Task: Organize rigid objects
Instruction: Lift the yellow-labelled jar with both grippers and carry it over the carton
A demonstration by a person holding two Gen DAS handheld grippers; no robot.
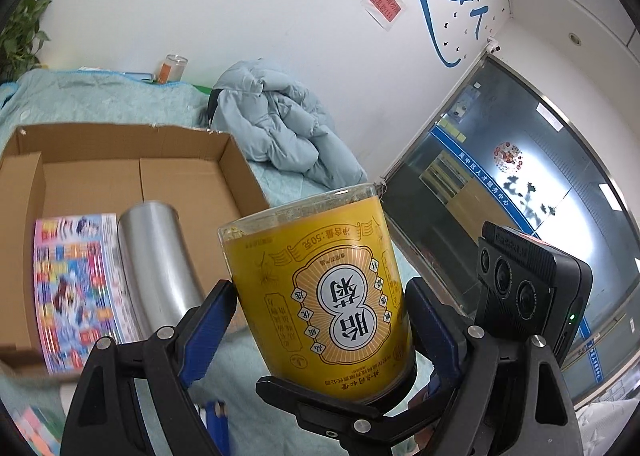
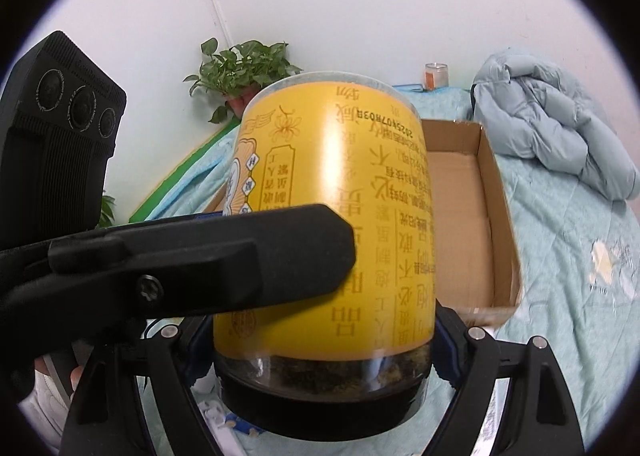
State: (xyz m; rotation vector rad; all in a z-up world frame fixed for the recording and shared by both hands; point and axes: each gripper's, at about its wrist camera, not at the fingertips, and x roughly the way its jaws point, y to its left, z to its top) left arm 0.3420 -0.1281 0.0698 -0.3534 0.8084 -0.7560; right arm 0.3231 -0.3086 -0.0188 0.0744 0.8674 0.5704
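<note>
Between both pairs of jaws, the yellow-labelled jar (image 1: 320,292) is clamped upside down, black lid lowest, above the bed (image 1: 100,95). Left gripper (image 1: 320,320) and right gripper (image 2: 320,340) each grasp its sides. Dried plant matter shows through its clear band. Behind it, the cardboard box (image 1: 192,175) holds a metal cylinder (image 1: 156,260) and a colourful booklet (image 1: 76,288).

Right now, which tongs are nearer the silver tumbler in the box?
Left. The left tongs grip the yellow jar right beside the silver tumbler; the right tongs hold the same jar from the side away from the tumbler.
</note>
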